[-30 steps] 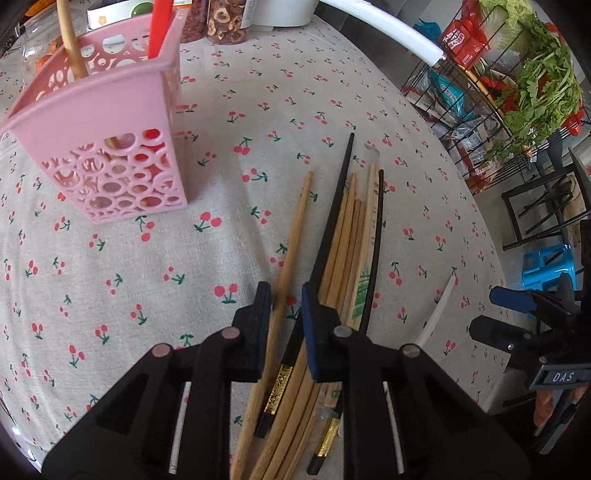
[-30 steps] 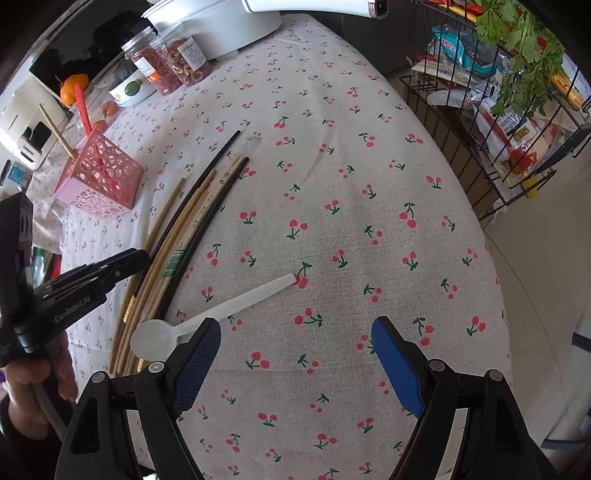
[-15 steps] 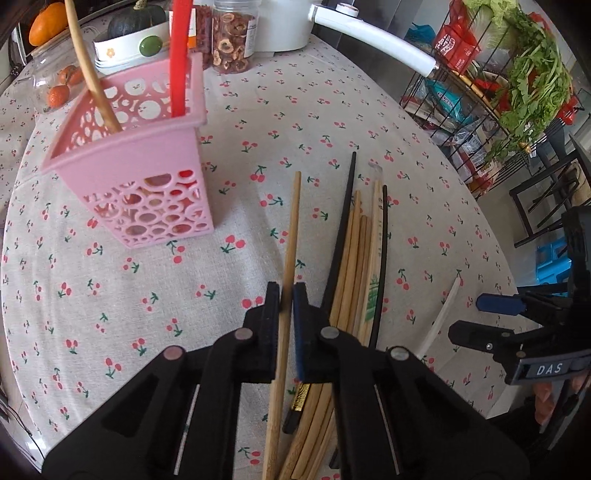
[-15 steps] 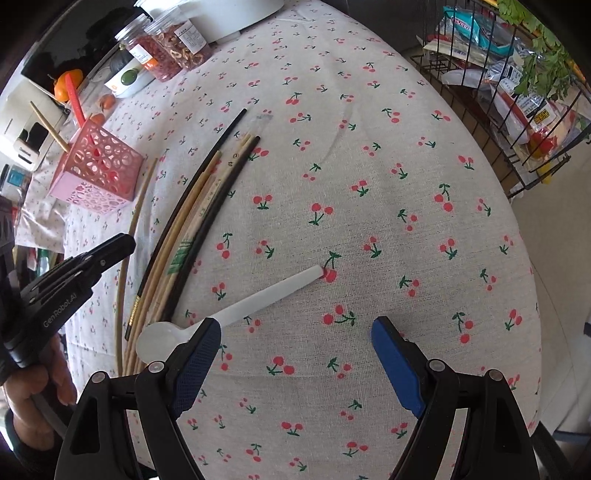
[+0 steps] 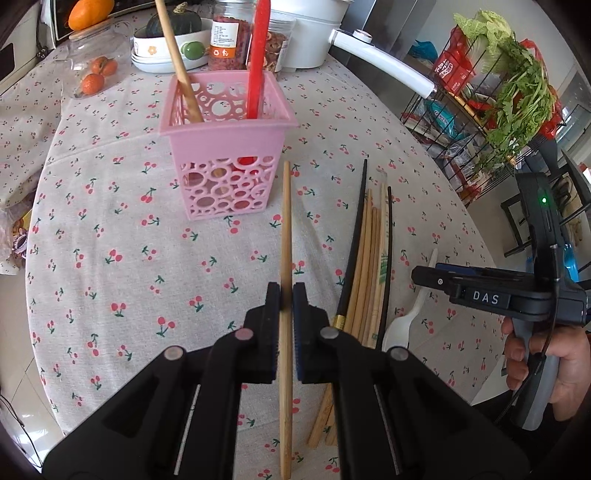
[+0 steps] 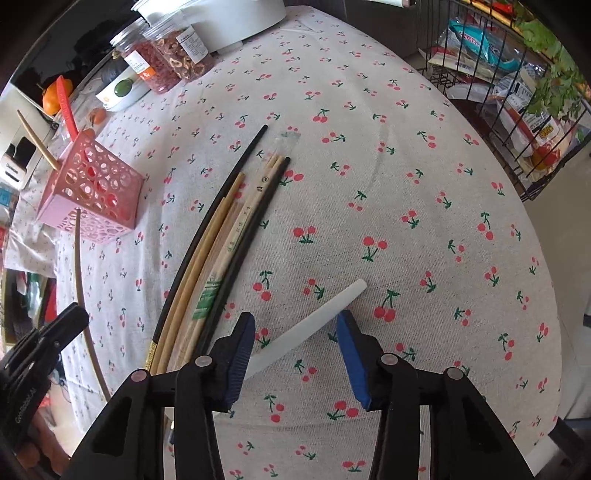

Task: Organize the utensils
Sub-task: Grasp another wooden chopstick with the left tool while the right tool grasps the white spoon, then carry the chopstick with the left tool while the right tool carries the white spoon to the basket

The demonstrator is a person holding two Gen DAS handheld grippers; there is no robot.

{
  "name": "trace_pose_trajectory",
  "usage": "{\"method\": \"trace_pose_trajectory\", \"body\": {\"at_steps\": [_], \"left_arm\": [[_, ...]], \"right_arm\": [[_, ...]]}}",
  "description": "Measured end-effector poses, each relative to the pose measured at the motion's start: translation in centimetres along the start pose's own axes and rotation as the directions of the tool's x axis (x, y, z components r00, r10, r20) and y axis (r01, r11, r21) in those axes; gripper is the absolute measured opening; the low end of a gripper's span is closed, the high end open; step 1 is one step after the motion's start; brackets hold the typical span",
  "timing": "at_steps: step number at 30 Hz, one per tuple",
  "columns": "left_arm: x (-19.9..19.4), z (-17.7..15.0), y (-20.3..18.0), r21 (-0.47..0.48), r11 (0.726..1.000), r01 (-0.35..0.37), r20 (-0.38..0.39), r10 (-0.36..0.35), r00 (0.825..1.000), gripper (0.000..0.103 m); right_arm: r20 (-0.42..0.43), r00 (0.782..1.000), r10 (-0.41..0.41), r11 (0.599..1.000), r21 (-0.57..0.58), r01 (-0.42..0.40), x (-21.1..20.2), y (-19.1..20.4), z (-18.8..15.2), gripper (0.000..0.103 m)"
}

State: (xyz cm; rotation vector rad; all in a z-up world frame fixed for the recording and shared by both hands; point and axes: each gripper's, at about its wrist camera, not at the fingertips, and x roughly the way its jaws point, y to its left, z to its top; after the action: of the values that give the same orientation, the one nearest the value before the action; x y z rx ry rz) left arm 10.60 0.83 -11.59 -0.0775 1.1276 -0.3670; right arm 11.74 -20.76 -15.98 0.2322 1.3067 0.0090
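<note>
- One bamboo chopstick (image 5: pixel 285 236) is pinched between the pads of my left gripper (image 5: pixel 286 295); its tip points toward the pink holder (image 5: pixel 227 147), short of it.
- Whether the chopstick is clear of the tabletop (image 5: pixel 110 221) I cannot tell.
- Pink holder stands upright on the cherry-print cloth, with a wooden stick (image 5: pixel 177 62) and a red utensil (image 5: pixel 256 62) already inside.
- Remaining chopsticks (image 5: pixel 369 258), black and bamboo mixed, lie in a loose bundle to the right of the held one, apart from it.
- My right gripper (image 6: pixel 295 325) has its jaws spread wide, holding nothing, low over the white spoon (image 6: pixel 314 328).
- Spoon handle runs up between the two blue pads; left pad sits just beside it, contact unclear. Spoon bowl is hidden behind the gripper in that view.
- From the left wrist view, the spoon lies just right of the bundle, under my right gripper.
- Jars (image 6: pixel 166 55) and a white pot (image 5: pixel 306 33) stand at the far edge.
</note>
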Motion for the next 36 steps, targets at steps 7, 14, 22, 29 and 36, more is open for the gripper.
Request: {"method": "trace_pose_trajectory", "body": {"at_steps": [7,14,22,29,36], "left_arm": [[-1.8,-0.4,0.7,-0.012,1.0,0.01,0.038,-0.01,0.999,0.008],[-4.3,-0.8,1.2,-0.013,1.0,0.028,0.097,-0.026,0.995,0.008],[-7.8,-0.5,1.0,0.007,0.999,0.037,0.202,-0.037,0.979,0.007],[-11.2,0.3,0.6,0.019,0.999,0.038,0.339,-0.042,0.94,0.007],[-14.4,1.6,0.4,0.008,0.998,0.065,0.437,-0.062,0.897,0.007]], "right_arm": [[0.018,0.999,0.037,0.996,-0.081,-0.036,0.7,1.5,0.5,0.008],[0.109,0.983,0.146,0.985,-0.108,-0.134,-1.2,0.6,1.0,0.004],[0.27,0.925,0.269,0.96,-0.153,-0.234,-7.0,-0.1,-0.2,0.004],[0.415,0.85,0.325,0.94,-0.237,-0.244,-11.5,1.1,-0.4,0.004],[0.447,0.828,0.338,0.933,-0.273,-0.233,-14.1,2.5,0.3,0.004]]}}
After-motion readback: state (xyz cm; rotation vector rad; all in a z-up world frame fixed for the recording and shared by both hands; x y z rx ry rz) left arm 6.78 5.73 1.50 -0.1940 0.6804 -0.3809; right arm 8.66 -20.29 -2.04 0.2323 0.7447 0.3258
